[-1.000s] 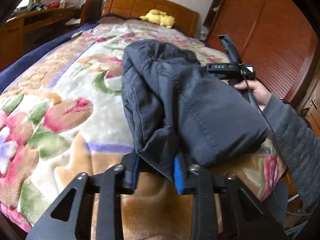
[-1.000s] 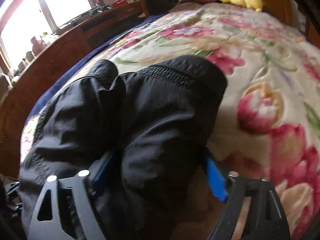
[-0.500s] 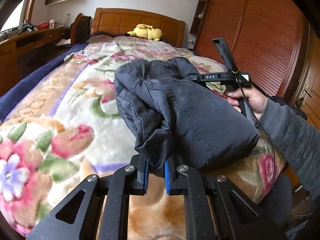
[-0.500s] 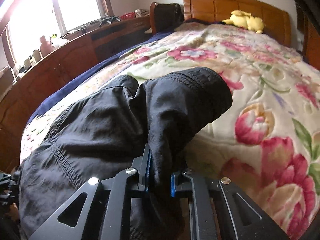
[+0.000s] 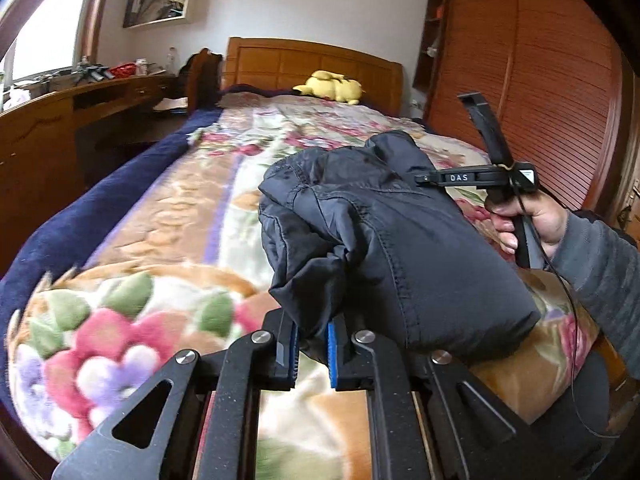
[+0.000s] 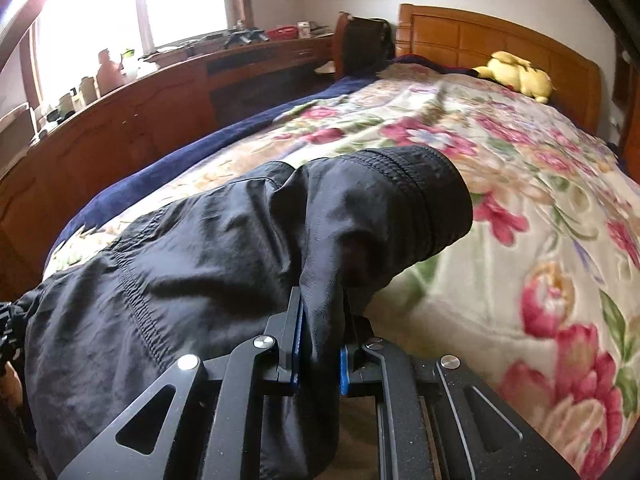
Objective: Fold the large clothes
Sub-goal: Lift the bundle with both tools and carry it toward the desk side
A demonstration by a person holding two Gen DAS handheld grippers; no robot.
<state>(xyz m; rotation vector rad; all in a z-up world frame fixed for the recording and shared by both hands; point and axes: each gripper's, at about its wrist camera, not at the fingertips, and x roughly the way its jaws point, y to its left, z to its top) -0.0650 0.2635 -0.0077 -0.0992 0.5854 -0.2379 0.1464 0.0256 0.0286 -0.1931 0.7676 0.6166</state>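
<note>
jacket (image 5: pixel 400 248), dark, bunched, stitched seams

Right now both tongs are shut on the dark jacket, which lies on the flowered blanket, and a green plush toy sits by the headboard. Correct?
Nearly. The plush toy is yellow, not green, as the right wrist view shows. Both tongs do grip the jacket on the blanket.

I'm in a bedroom at home: wooden bed (image 6: pixel 500 40) with a floral blanket (image 5: pixel 192 208), yellow plush (image 5: pixel 332 86) by the headboard, louvered wardrobe (image 5: pixel 540 92) on one side, cluttered desk (image 6: pixel 160 92) under the window (image 6: pixel 132 4).
</note>
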